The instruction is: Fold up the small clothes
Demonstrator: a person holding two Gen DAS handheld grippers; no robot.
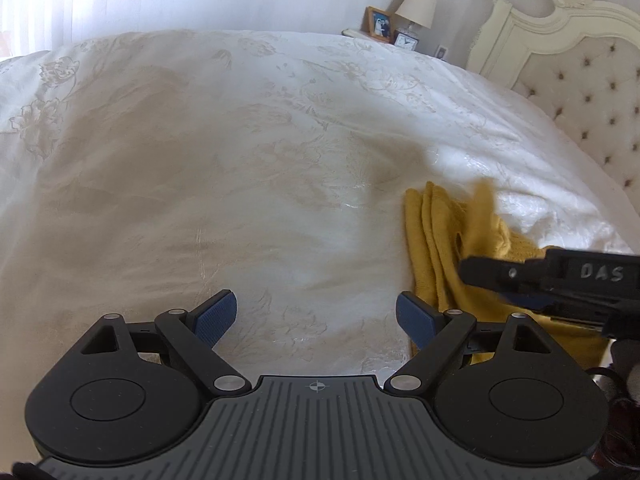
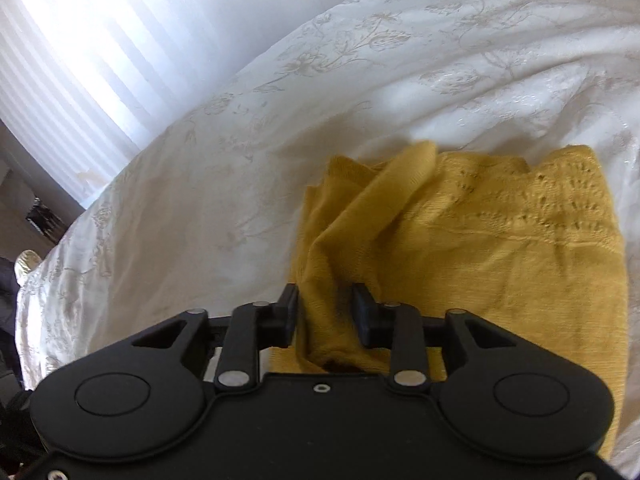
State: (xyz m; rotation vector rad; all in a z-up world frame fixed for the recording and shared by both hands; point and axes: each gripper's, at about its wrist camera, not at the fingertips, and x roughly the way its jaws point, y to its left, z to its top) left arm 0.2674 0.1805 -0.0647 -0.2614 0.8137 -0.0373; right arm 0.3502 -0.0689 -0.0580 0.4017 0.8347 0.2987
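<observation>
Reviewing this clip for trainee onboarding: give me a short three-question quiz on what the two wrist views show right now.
1. True or false: the left gripper has cloth between its fingers.
2. Which gripper has a bunched fold of the yellow knit garment between its fingers? A) left B) right C) neither
3. Fill in: the garment lies on a white ____ with a floral pattern.

Key: 1 false, its fingers are spread over bare cover. 2 B. 3 bedspread.

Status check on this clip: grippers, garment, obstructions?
Left gripper open, empty over bedspread. Right gripper pinching a raised fold of yellow knit garment. No obstructions visible.
</observation>
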